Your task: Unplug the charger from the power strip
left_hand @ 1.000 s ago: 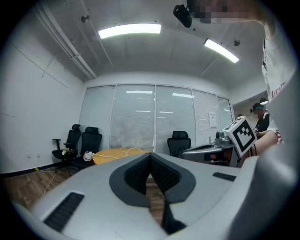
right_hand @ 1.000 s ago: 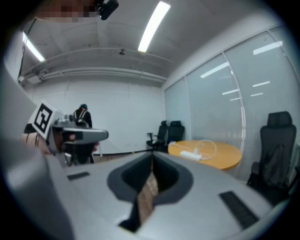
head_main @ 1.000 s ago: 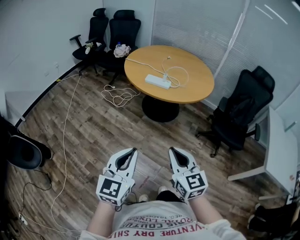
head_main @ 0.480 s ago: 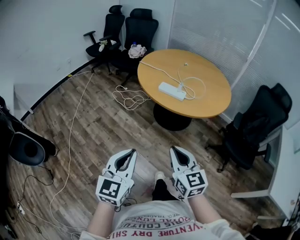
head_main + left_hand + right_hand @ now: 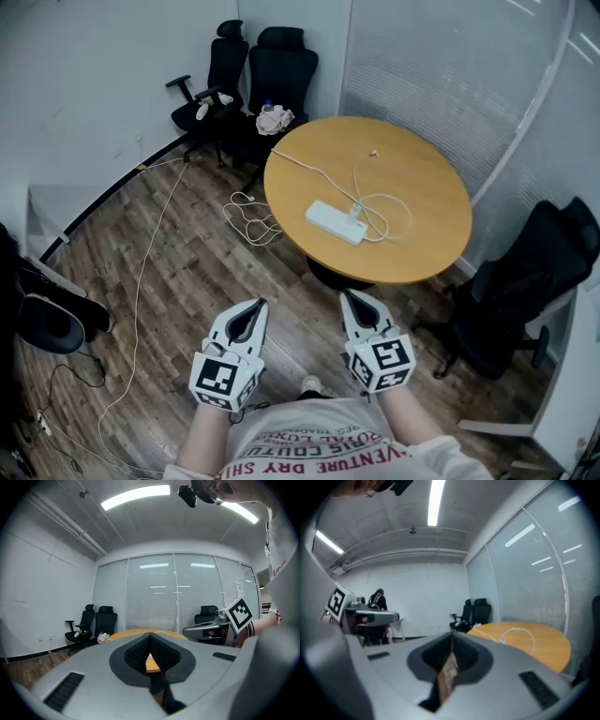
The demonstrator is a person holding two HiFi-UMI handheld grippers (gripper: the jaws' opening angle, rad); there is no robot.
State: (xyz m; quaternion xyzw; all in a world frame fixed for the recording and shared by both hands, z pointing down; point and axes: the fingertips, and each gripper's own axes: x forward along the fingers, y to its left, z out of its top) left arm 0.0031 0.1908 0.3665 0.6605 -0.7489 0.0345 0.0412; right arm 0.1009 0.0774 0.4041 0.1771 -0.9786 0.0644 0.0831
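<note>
Head view: left gripper [image 5: 257,304] and right gripper [image 5: 348,297], jaws closed, over open floor [image 5: 187,272] short of table [image 5: 427,220].

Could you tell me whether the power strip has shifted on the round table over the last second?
No. The power strip keeps its spot on the round table; only the view has come nearer.

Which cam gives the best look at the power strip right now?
Head view: the power strip lies fully visible on the round table, charger plugged in. Left gripper view: only a sliver of tabletop past its jaws. Right gripper view: tabletop and white cable, no strip discernible.
</note>
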